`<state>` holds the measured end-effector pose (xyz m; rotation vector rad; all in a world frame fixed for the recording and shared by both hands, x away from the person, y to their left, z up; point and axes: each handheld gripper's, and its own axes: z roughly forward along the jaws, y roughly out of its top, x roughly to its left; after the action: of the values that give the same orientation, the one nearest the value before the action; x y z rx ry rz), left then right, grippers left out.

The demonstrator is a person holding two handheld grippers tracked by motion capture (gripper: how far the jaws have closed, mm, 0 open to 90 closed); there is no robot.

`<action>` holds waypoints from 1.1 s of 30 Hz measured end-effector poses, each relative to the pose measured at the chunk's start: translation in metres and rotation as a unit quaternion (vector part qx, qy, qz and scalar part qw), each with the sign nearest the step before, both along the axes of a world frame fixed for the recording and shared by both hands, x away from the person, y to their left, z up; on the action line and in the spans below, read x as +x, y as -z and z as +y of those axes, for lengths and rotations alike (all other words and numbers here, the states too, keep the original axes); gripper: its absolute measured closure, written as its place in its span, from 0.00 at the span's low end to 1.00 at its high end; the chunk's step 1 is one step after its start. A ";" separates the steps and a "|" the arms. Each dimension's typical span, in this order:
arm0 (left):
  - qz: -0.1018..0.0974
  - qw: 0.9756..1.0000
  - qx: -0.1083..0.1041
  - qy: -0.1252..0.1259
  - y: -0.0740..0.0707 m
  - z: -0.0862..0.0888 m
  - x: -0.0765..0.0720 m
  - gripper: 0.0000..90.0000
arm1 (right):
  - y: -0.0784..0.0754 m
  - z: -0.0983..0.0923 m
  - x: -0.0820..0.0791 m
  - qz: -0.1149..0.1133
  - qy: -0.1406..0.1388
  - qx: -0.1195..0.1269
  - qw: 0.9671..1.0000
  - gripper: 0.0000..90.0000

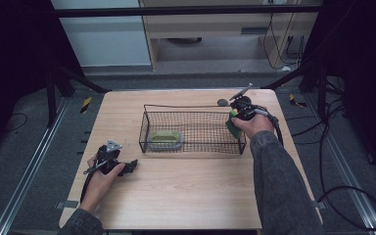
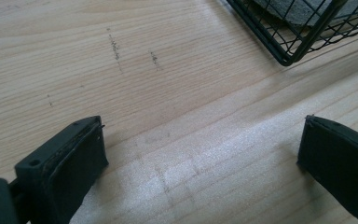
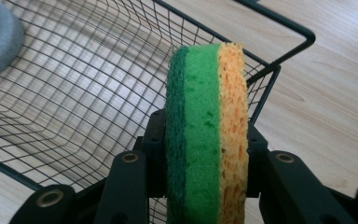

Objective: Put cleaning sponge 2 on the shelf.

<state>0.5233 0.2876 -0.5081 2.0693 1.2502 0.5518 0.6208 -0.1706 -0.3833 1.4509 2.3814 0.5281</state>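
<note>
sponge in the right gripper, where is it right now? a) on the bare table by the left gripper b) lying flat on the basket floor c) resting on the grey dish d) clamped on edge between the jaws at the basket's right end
d: the right gripper has its jaws shut on the green and yellow sponge, held on edge at the right end of the wire basket.

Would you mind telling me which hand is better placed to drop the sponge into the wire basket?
Right. Its tongs already clamp the sponge at the wire basket end wall. The left tongs rest open on the table, holding nothing.
</note>
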 end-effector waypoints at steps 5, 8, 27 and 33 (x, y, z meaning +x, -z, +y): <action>0.000 1.000 0.000 0.000 0.000 0.000 0.000 0.00 | 0.007 -0.002 0.002 0.004 0.005 0.003 1.000 0.71; 0.000 1.000 -0.001 0.000 0.000 0.000 0.000 0.00 | 0.009 -0.001 0.002 0.006 0.005 0.003 1.000 0.71; 0.000 1.000 0.000 0.000 0.000 0.000 0.000 0.00 | 0.019 0.007 0.009 0.010 0.014 -0.006 1.000 0.69; 0.000 1.000 0.000 0.000 0.000 0.000 0.000 0.00 | 0.020 0.008 0.010 0.010 0.016 -0.010 1.000 0.70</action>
<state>0.5233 0.2875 -0.5081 2.0689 1.2505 0.5515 0.6306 -0.1624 -0.4030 1.4898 2.3683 0.4826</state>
